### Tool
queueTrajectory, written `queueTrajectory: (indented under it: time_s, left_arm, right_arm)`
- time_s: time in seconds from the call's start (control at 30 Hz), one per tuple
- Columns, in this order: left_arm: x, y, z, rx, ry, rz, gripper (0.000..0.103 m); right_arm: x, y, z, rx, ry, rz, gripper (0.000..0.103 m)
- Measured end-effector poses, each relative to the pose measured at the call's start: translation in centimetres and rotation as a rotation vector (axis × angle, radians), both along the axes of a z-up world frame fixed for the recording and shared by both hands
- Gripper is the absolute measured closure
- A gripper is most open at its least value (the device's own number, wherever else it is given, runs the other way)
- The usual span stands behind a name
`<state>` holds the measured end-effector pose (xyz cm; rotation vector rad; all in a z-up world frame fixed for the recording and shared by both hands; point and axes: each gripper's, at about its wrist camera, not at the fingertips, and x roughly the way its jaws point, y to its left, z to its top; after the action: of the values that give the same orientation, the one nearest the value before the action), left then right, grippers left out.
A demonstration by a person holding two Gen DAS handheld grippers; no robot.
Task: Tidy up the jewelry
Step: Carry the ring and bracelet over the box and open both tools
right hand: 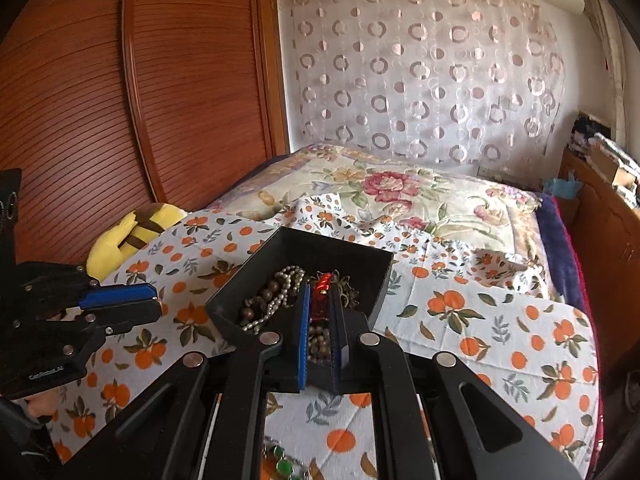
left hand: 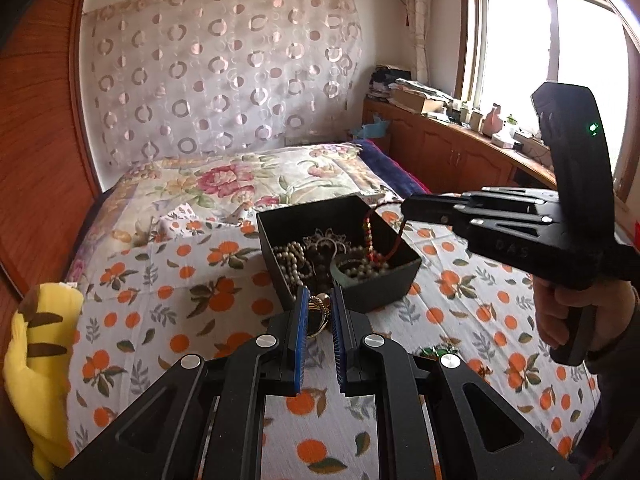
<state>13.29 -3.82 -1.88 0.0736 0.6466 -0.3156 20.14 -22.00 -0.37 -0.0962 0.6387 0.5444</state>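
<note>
Both wrist views look down, close, sharing the black box (left hand: 338,256).

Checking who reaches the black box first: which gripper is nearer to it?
Right. The right gripper is over the black box, holding a red cord bracelet. The left gripper sits just outside its near wall, gripping gold rings.

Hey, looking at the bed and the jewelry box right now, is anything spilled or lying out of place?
Yes. A green-beaded piece of jewelry lies loose on the orange-print bedspread, outside the black open-top box that holds the other necklaces. Nothing else looks spilled or damaged.
</note>
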Motion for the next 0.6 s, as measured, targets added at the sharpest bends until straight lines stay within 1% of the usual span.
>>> queueTrajectory:
  time_s: [0.2,0.43,0.6]
  left_arm:
    - [2.2,-0.6,-0.3,0.004,0.026,-0.006,0.093]
    - [4.3,-2.0,-0.2,0.027,0.026,-0.017,0.093]
    - [6.0,-2.7,-0.1,0.034,0.031,-0.019,0.093]
  right_arm:
    - [0.8,-0.3,-0.8,-0.006,0.02,-0.016,0.089]
    - [0.0,-1.3,-1.0,-0.006,0.013,-0.023,0.089]
    - [-0.3,-2.0,-0.9,0.014,0.018,-0.019,0.089]
